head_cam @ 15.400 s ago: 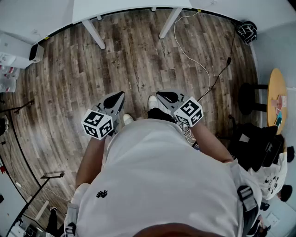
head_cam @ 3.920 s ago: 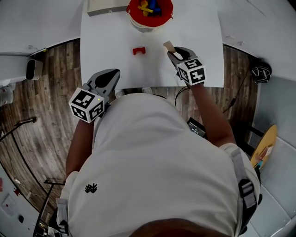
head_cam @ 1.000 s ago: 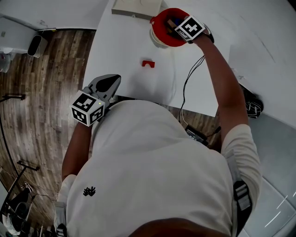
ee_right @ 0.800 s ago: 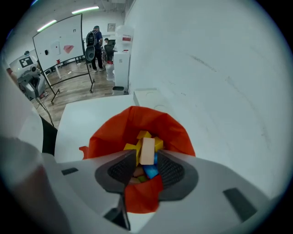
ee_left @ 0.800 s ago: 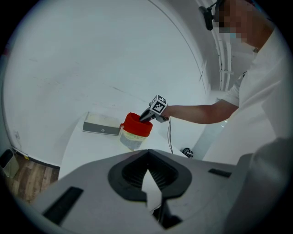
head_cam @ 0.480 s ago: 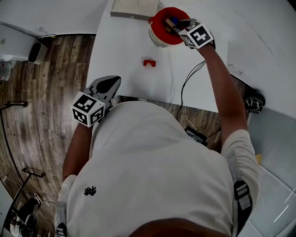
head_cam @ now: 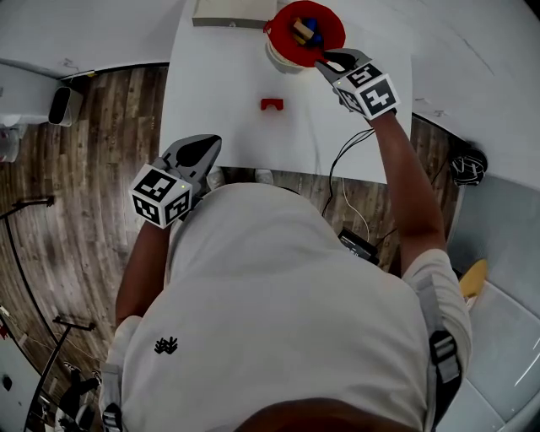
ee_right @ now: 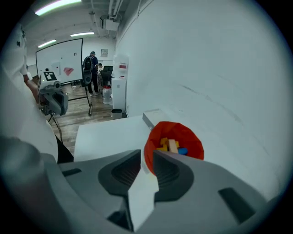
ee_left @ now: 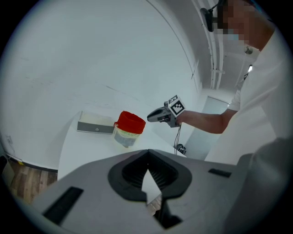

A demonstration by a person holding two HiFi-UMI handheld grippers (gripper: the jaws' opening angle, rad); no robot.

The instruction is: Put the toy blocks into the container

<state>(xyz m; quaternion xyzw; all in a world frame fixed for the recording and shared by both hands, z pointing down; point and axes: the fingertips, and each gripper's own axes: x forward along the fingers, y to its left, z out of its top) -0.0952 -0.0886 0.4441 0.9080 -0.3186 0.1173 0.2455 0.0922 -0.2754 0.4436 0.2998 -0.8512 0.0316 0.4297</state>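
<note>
The red container [head_cam: 287,44] stands at the table's far edge, with tan, yellow and blue blocks [head_cam: 304,32] inside, also seen in the right gripper view [ee_right: 171,146]. One red block [head_cam: 271,105] lies alone on the white table [head_cam: 211,76]. My right gripper [head_cam: 325,61] hovers just beside the container's near right rim [ee_right: 151,141]. Its jaws have just been closing to a narrow gap with nothing between them [ee_right: 146,157]. My left gripper [head_cam: 211,140] hangs at the table's front edge with its tips together and empty [ee_left: 147,153], pointing toward the container [ee_left: 129,128].
A flat beige box [head_cam: 229,13] lies left of the container against the white wall. A black cable [head_cam: 348,156] hangs off the table's front edge to the wood floor [head_cam: 93,152]. In the right gripper view a whiteboard [ee_right: 59,61] and a person stand far off.
My right gripper has drawn back from over the container toward me and upward, and its jaws have narrowed. The left gripper has stayed where it was.
</note>
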